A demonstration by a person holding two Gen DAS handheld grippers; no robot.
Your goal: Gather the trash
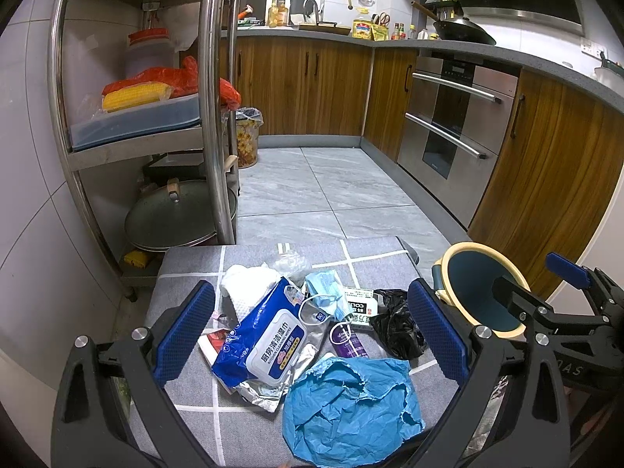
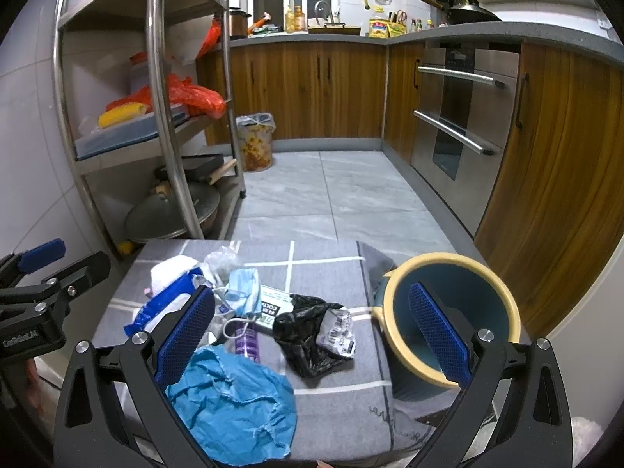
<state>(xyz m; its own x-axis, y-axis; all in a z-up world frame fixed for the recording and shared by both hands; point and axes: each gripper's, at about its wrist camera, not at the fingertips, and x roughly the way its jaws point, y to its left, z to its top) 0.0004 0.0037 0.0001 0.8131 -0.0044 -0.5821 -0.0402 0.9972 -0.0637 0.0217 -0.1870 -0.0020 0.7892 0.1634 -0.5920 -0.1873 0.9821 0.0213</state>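
The left gripper (image 1: 310, 329) hangs over the trash pile with its blue-padded jaws spread wide and nothing between them but air; below the gap lie a blue pack of kitchen wet wipes (image 1: 261, 345) and a crumpled blue paper sheet (image 1: 351, 415). The right gripper (image 2: 312, 331) is likewise wide open and empty, its left finger above the wipes and blue paper, its right finger (image 2: 438, 335) in front of the mouth of a small waste bin (image 2: 503, 296) with a cream rim and dark blue inside.

All the trash rests on a grey mat (image 1: 195, 382) with white grid lines. From the left wrist view the pile reads: white tissue (image 1: 247, 284) at the back, a crinkled clear wrapper (image 1: 290, 263), a light blue face mask (image 1: 323, 292), a white printed carton (image 1: 360, 304), a purple tube (image 1: 349, 341) and a black plastic bag (image 1: 397, 323) on the right. The bin stands just beside the mat's right edge.

The right wrist view adds what the left misses: a white barcode label (image 2: 339, 331) stuck on the black bag, and the bin's outer wall down to its base. The left wrist view alone shows the wipes pack's printed lid and a reddish booklet (image 1: 214, 341) tucked under it.

Beyond, a steel rack (image 1: 212, 97) holds corn cobs and a pan lid; a flowered bin (image 2: 255, 144) stands on the tiled floor by wooden cabinets.
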